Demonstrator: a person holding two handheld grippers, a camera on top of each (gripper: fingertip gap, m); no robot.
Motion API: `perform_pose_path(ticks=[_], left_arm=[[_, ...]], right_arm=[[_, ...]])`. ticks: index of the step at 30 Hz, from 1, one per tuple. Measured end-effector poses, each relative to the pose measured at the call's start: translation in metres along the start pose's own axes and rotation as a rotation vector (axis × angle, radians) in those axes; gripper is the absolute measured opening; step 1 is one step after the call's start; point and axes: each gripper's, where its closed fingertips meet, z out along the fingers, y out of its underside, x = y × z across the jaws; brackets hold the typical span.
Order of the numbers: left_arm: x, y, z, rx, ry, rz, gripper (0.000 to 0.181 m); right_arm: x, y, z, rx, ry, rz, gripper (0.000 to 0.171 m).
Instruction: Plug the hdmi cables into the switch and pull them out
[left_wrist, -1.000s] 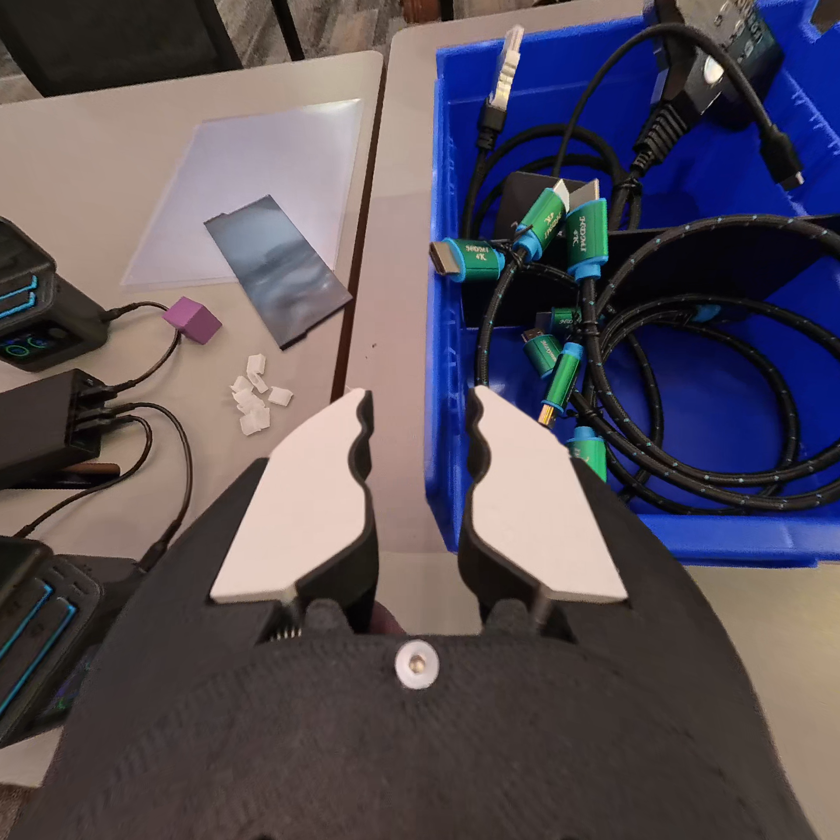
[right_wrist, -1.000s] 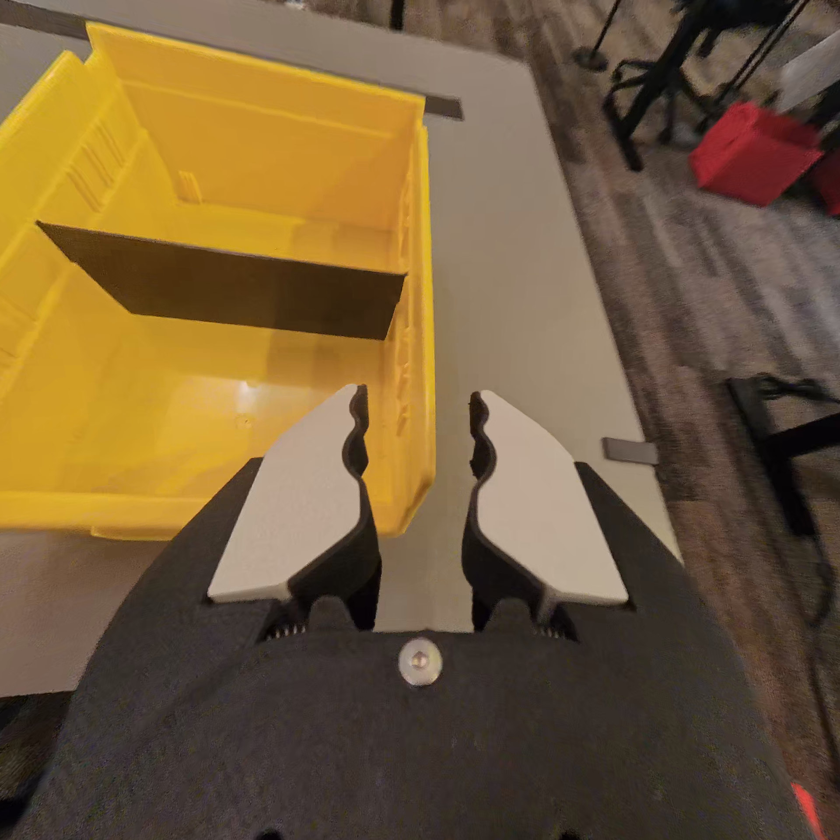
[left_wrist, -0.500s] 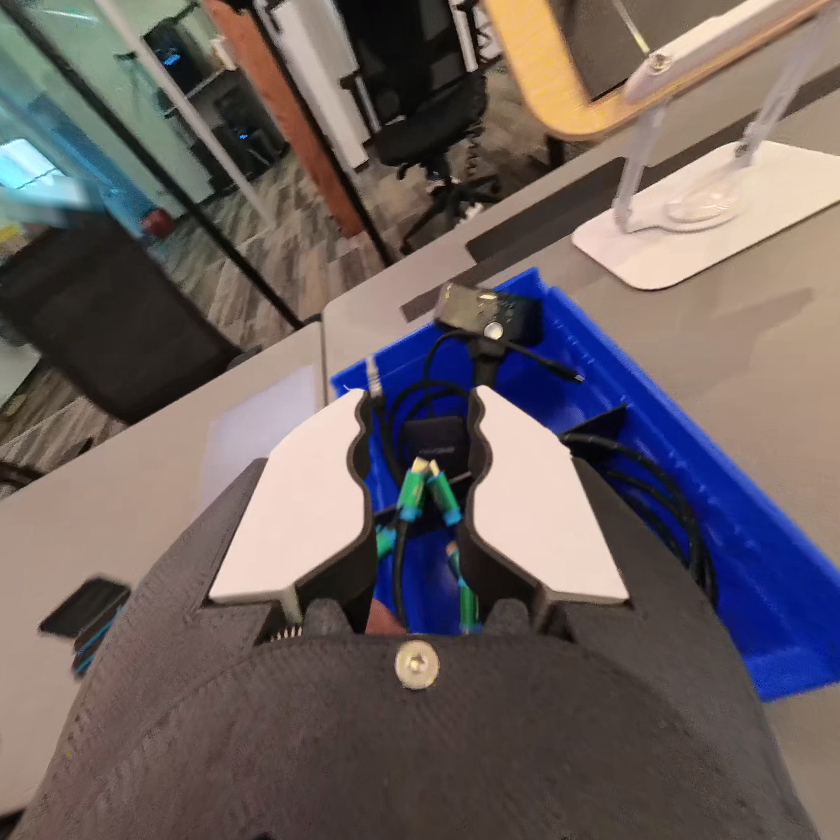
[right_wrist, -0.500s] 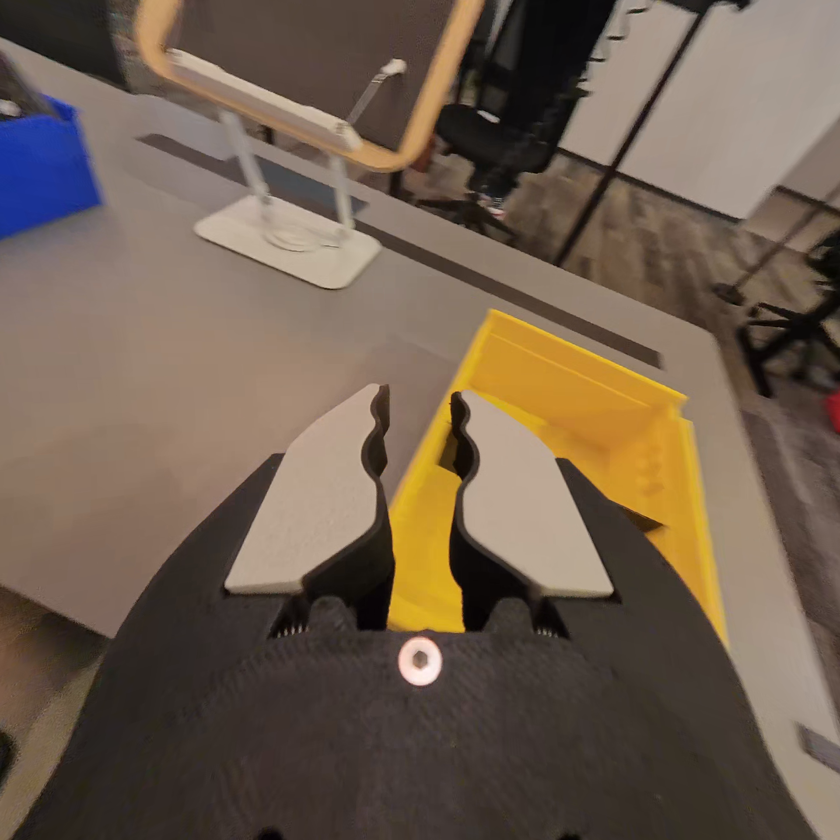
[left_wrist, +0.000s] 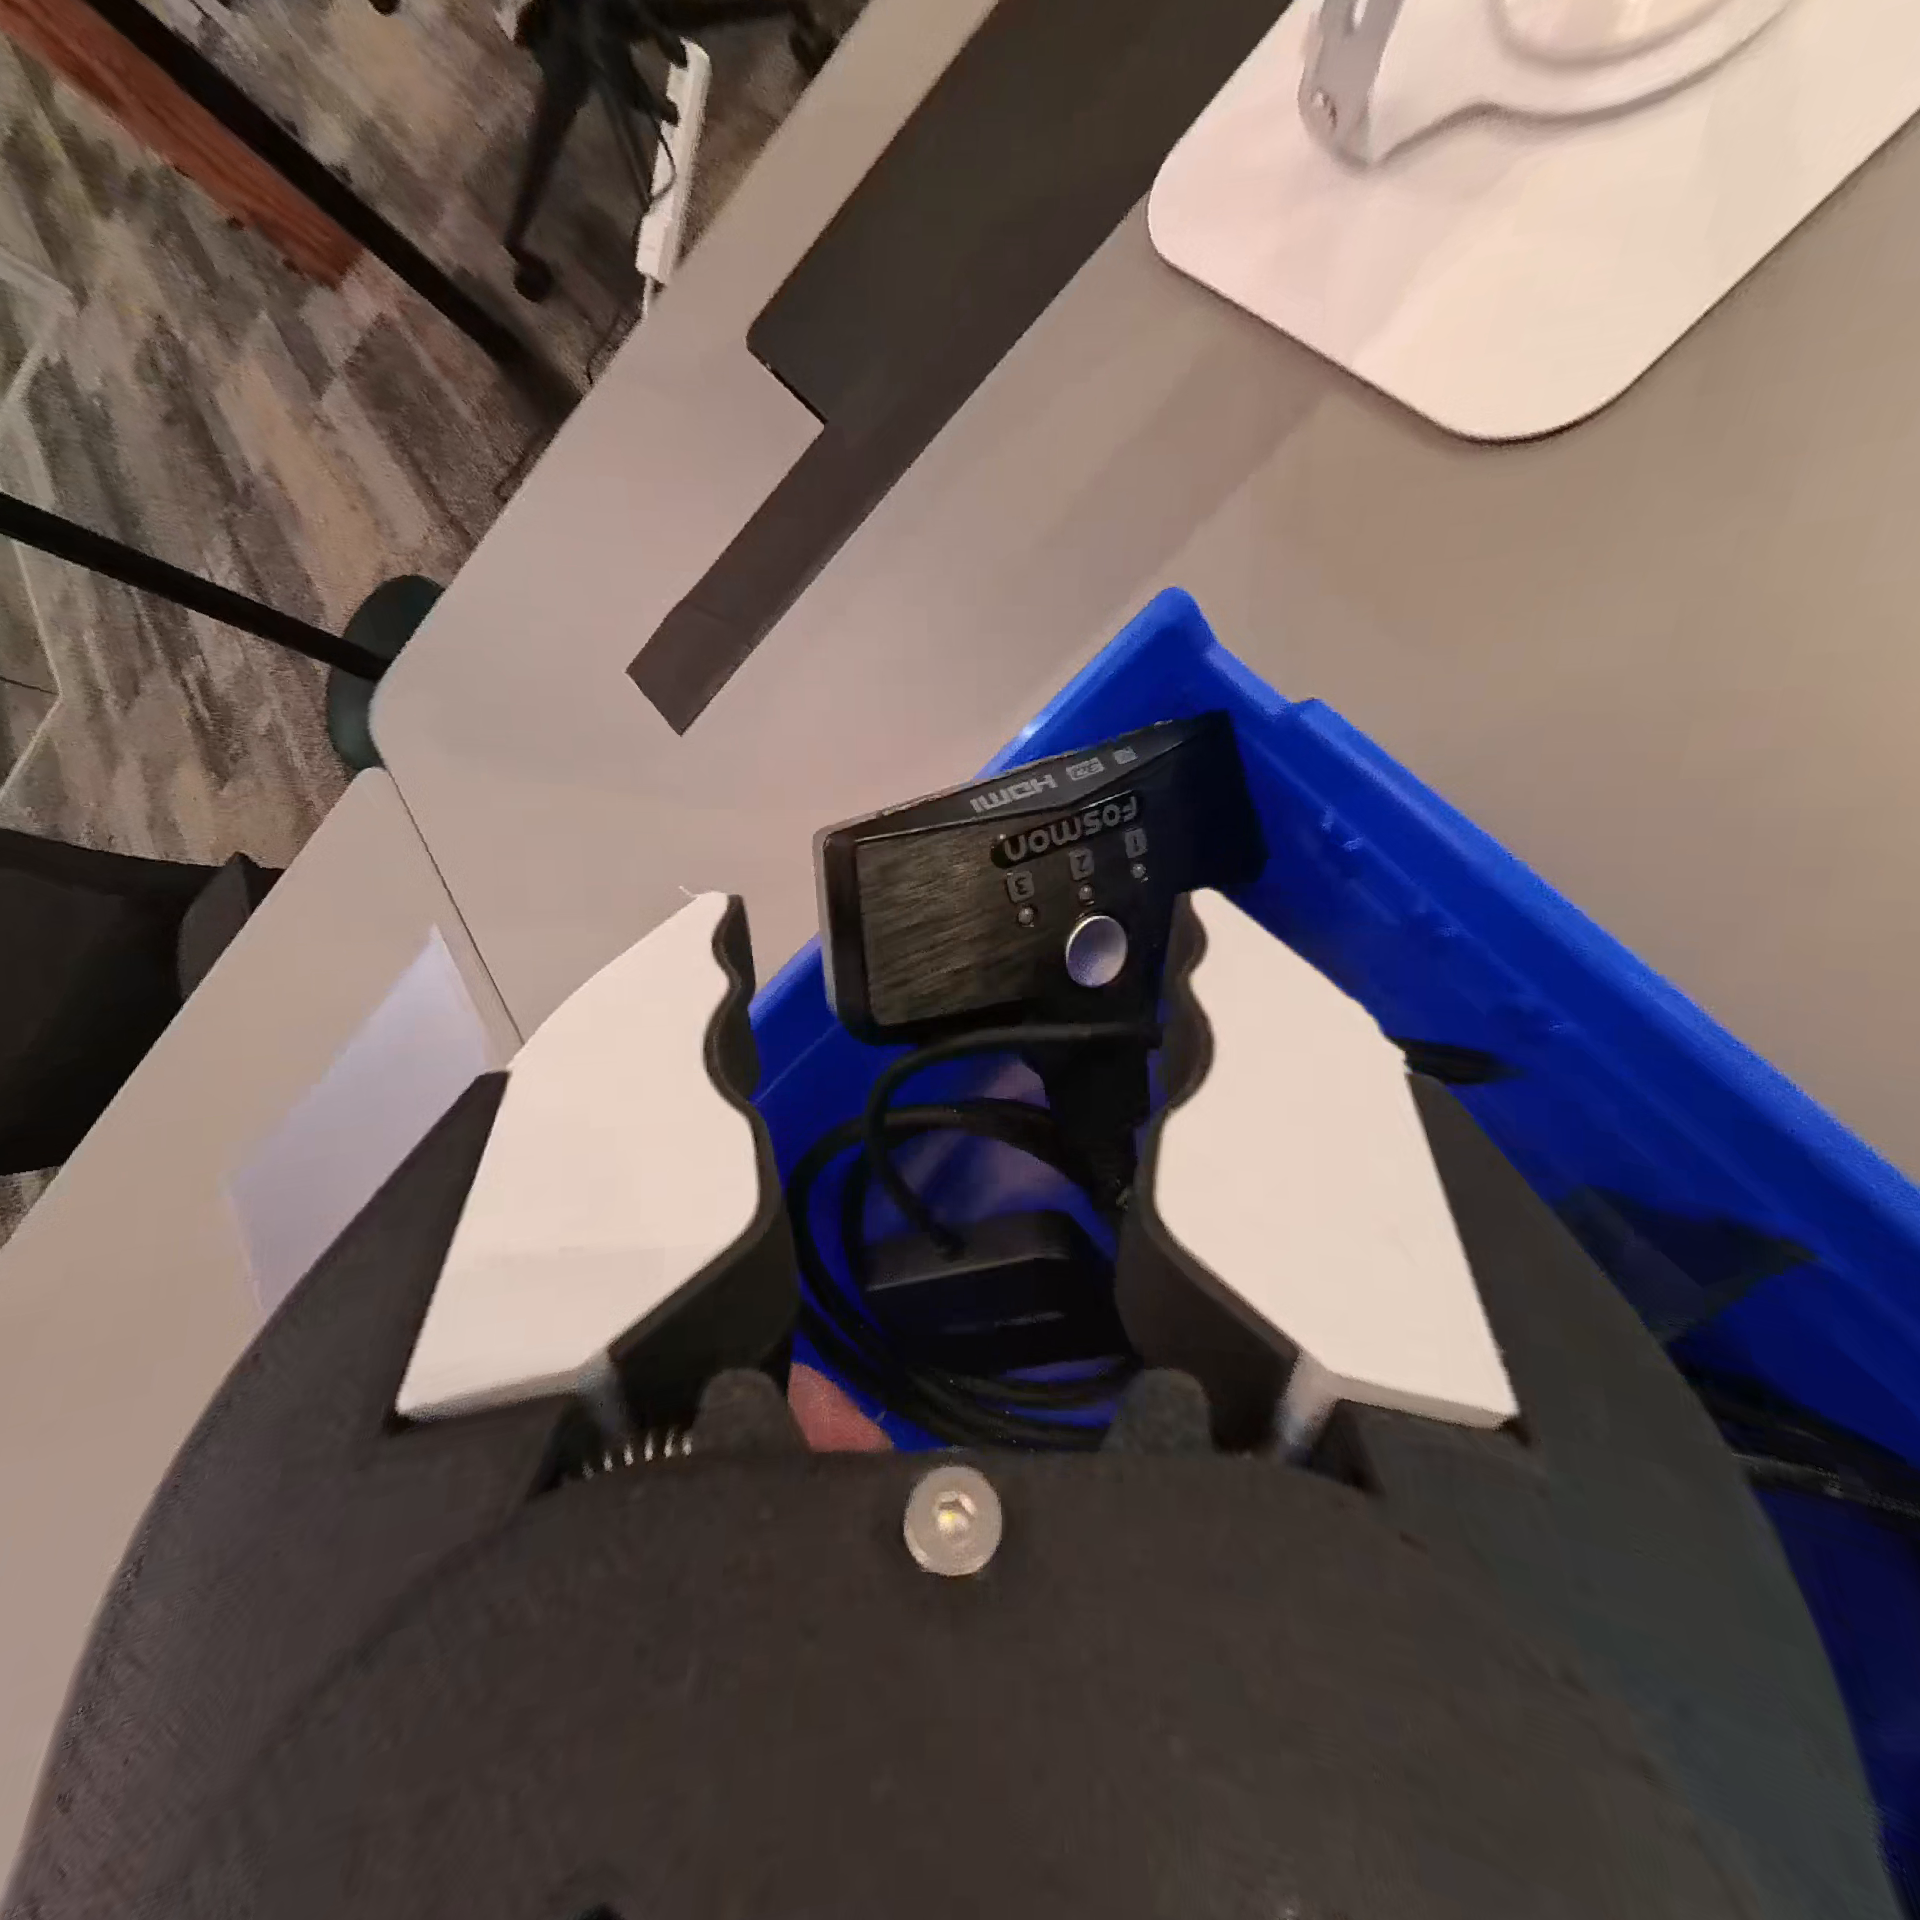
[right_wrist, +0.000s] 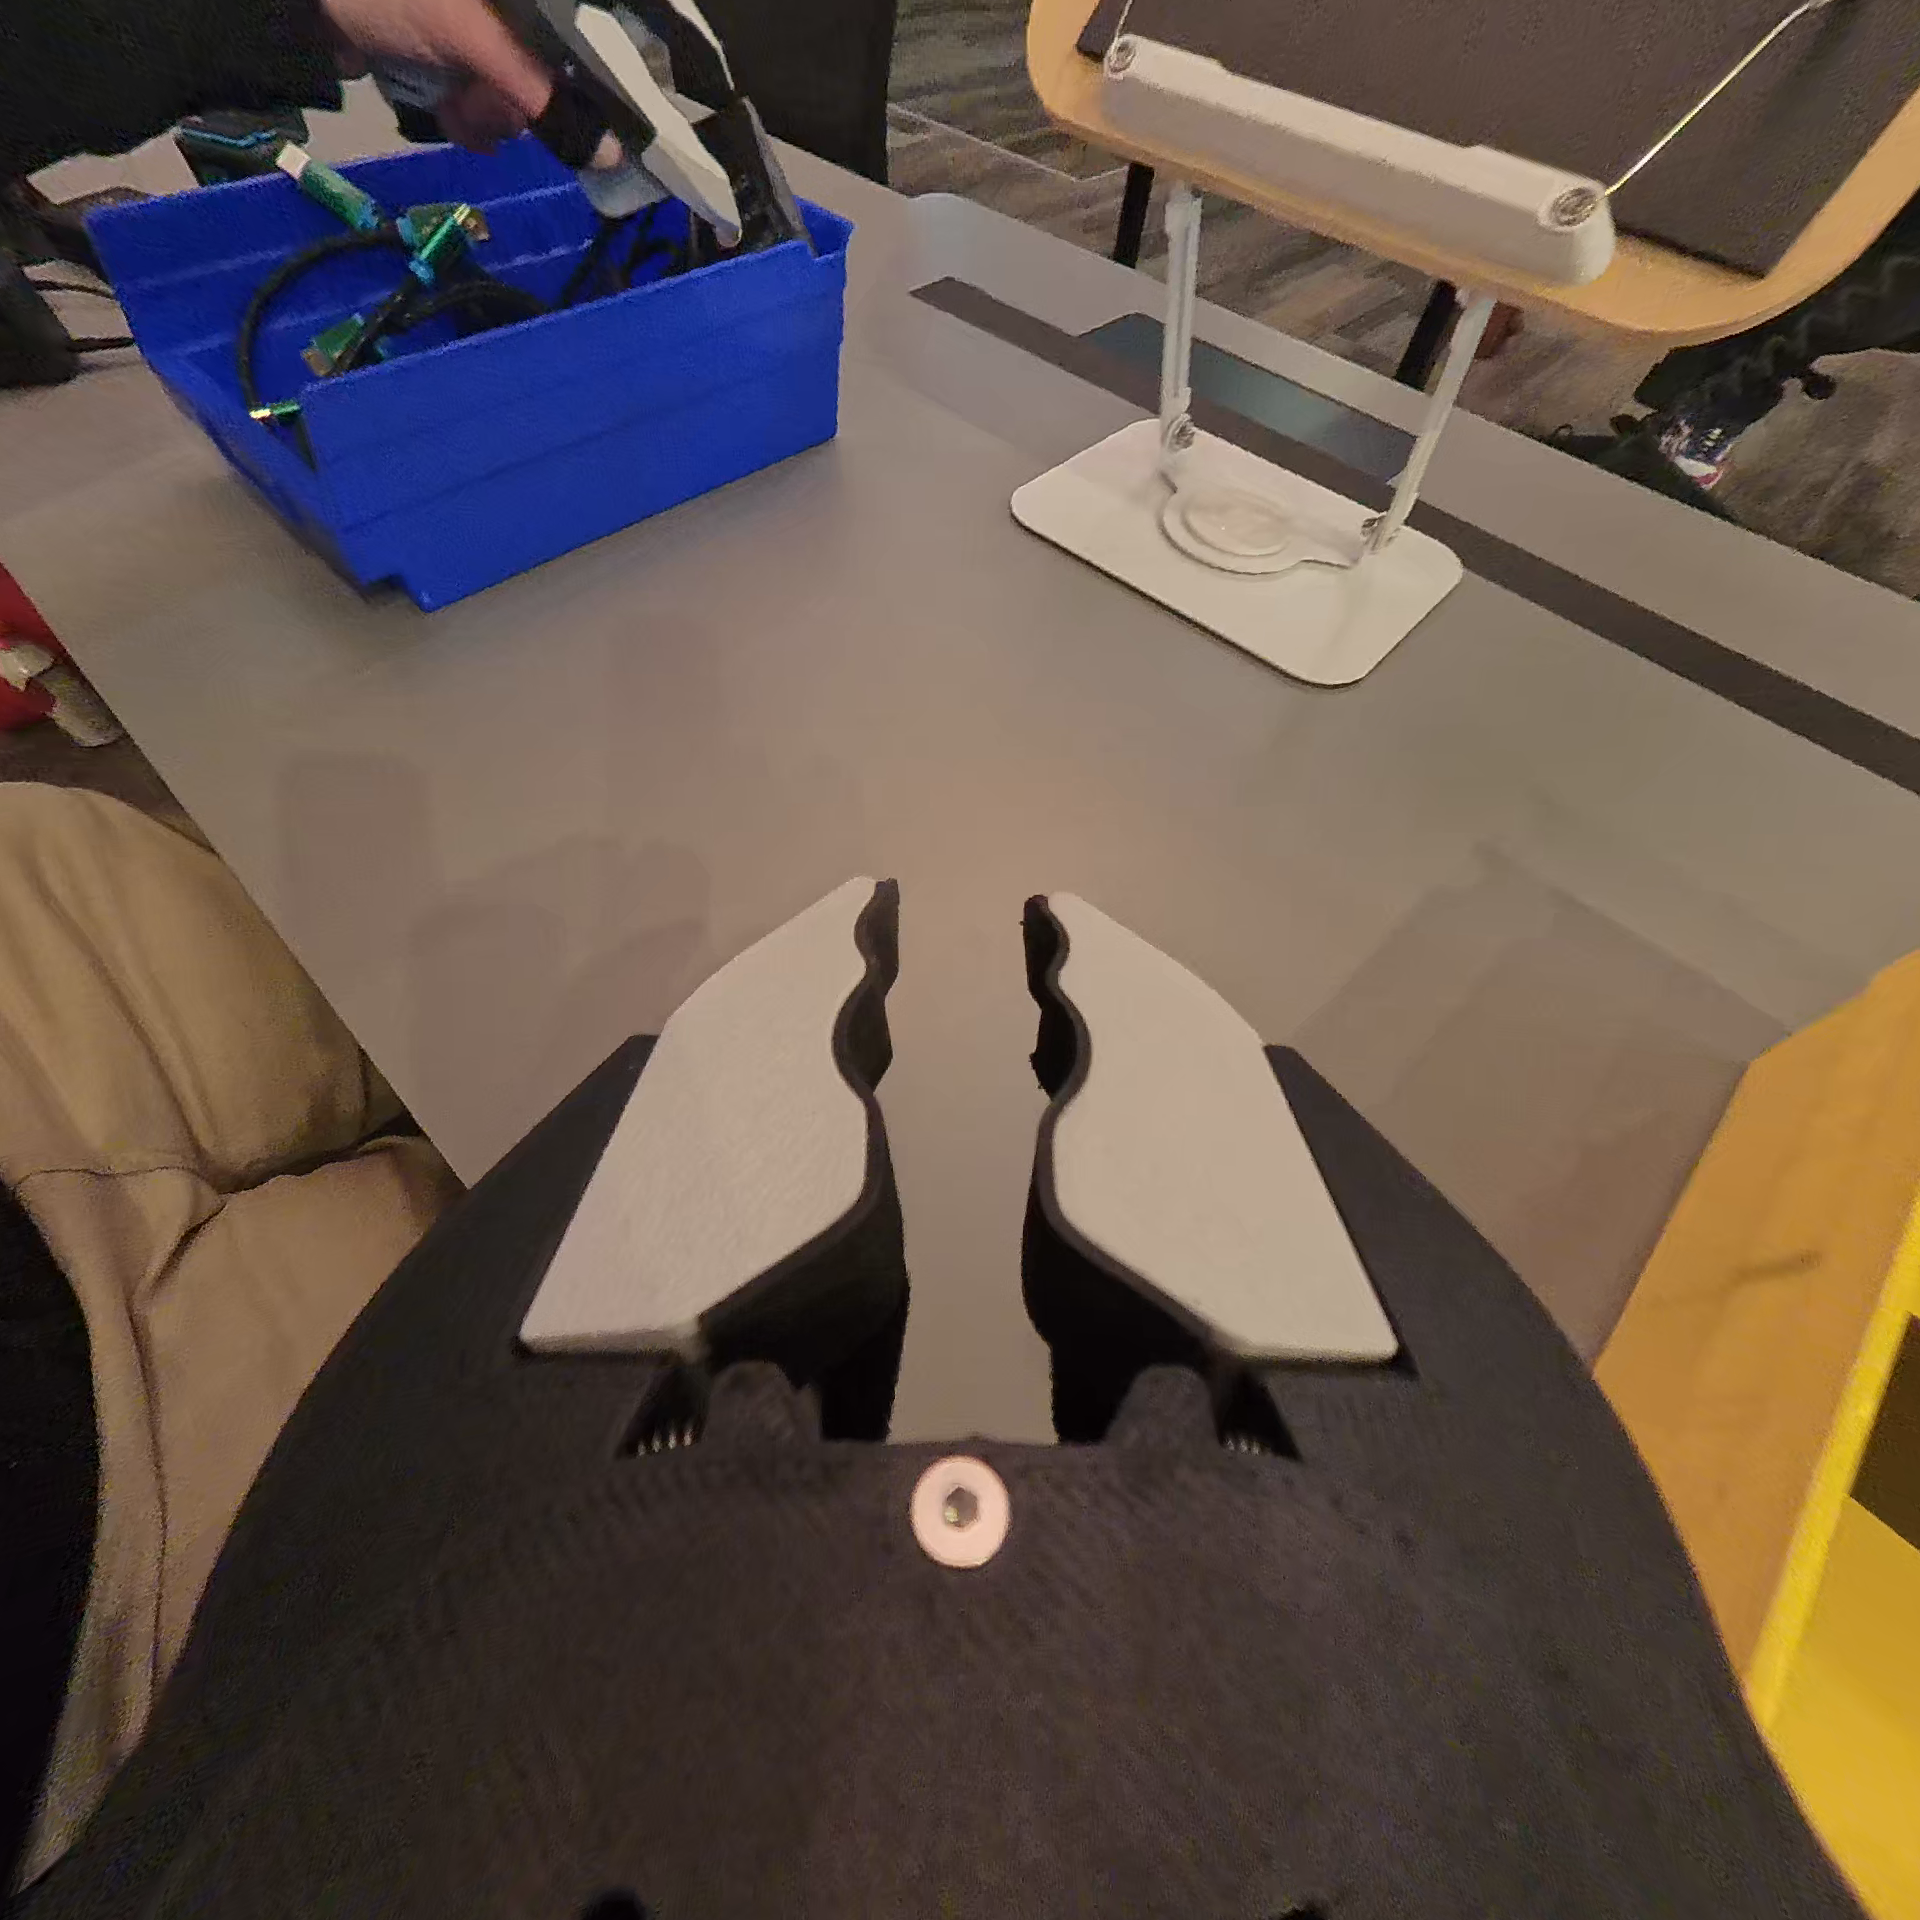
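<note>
Reaching into the far end of the blue bin, the left gripper has its fingers spread wide, released, grasping nothing. Between their tips, just beyond, sits the switch: a small black box with a brushed face, one round silver button, three small indicator dots with numbered marks, and pale printed lettering along its top edge. It leans tilted against the bin's far corner; whether either fingertip touches it cannot be told. A thin black cable runs from its near side and loops down over a second flat black box on the bin floor.

Right gripper hovers over bare grey worktop, fingers parted by a narrow gap, released and empty. A yellow bin edge shows at its right, tan fabric at its left.

Farther off in the right wrist view, the blue bin stands at the worktop's left end, holding the hdmi cables: black braided cords with green plugs, lying in its nearer compartment, some plugs poking above the rim. A person's hand holds the left gripper angled down into the far compartment. Well apart to the right stands a white lamp base with a thin stem and bar head. A dark strip runs along the worktop's far side; patterned floor beyond.
</note>
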Motion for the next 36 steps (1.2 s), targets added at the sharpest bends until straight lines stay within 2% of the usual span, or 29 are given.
perform_pose_path(ticks=[3, 7, 10, 17, 22, 26, 31, 36], left_arm=[[-0.002, 0.01, 0.013, -0.05, 0.009, 0.032, 0.075], [0.004, 0.009, 0.016, -0.018, 0.046, 0.022, 0.065], [0.003, 0.005, 0.011, 0.007, -0.01, 0.09, 0.061], [0.011, -0.01, -0.013, 0.093, -0.147, 0.262, 0.038], [0.033, -0.011, -0.021, 0.124, -0.073, 0.327, 0.026], [0.044, -0.006, -0.01, 0.073, -0.038, 0.367, 0.026], [0.043, -0.009, -0.01, 0.074, -0.047, 0.32, 0.024], [0.027, -0.028, -0.043, 0.23, -0.108, 0.176, 0.022]], right_arm=[[-0.003, 0.008, 0.007, -0.017, -0.024, 0.013, 0.022], [-0.004, 0.016, 0.013, -0.024, -0.041, 0.026, 0.021], [-0.004, 0.02, 0.016, -0.031, -0.053, 0.041, 0.021], [-0.005, 0.026, 0.02, -0.043, -0.06, 0.042, 0.021], [-0.005, 0.028, 0.021, -0.047, -0.061, 0.043, 0.02], [-0.008, 0.028, 0.022, -0.053, -0.068, 0.04, 0.02], [-0.008, 0.029, 0.022, -0.056, -0.066, 0.035, 0.02], [-0.008, 0.027, 0.021, -0.049, -0.077, 0.043, 0.02]])
